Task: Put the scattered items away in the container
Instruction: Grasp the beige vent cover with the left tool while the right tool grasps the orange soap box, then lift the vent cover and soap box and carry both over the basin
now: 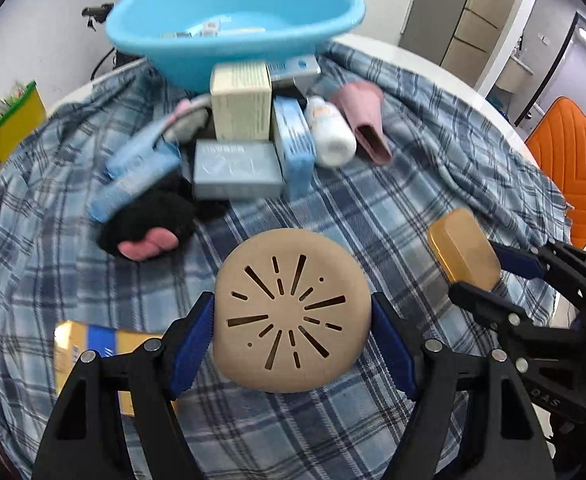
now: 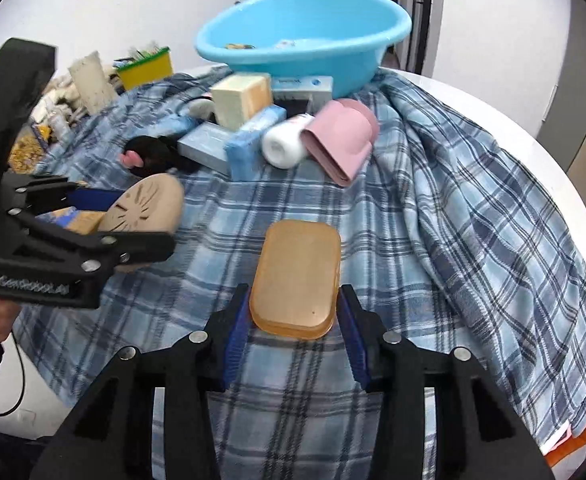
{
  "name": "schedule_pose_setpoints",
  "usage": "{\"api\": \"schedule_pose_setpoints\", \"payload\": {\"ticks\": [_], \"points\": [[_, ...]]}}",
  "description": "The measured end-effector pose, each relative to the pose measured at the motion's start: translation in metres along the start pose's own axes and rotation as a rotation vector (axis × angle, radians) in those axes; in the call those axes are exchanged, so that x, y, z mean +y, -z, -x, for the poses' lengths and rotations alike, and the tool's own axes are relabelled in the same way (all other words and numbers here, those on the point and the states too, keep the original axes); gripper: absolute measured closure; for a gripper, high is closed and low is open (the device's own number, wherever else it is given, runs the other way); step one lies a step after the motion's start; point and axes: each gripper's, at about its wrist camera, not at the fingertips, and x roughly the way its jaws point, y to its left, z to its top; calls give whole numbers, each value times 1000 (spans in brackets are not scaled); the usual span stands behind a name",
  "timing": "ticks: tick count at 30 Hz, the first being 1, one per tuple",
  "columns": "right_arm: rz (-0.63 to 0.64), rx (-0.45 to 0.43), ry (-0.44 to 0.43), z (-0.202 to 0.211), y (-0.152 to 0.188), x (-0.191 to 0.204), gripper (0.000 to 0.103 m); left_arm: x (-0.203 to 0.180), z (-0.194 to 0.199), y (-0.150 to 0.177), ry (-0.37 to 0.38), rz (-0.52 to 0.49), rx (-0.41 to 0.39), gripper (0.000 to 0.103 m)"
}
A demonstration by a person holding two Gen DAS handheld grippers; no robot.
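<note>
My left gripper is shut on a round beige slotted lid, held above the plaid cloth; the lid also shows in the right wrist view. My right gripper is shut on an amber soap box, which also shows in the left wrist view. The blue basin stands at the far side with a few small items inside; it also shows in the right wrist view. In front of it lie a cream box, grey box, blue boxes, white bottle, pink holder and black glove.
A blue plaid cloth covers the round white table. A yellow-and-blue box lies under my left gripper. A yellow bin stands far left, an orange chair to the right. Clutter sits at the table's left.
</note>
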Motion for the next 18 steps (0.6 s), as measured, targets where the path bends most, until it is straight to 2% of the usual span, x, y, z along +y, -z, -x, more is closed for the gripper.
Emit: {"api": "schedule_pose_setpoints", "payload": {"ticks": [5, 10, 18], "points": [[12, -36, 27, 8, -18, -16, 61, 5, 2, -10, -34, 33, -15, 25], [41, -67, 17, 16, -44, -22, 61, 3, 10, -27, -65, 6, -27, 25], [55, -27, -55, 7, -83, -35, 61, 9, 2, -54, -33, 18, 44, 25]]}}
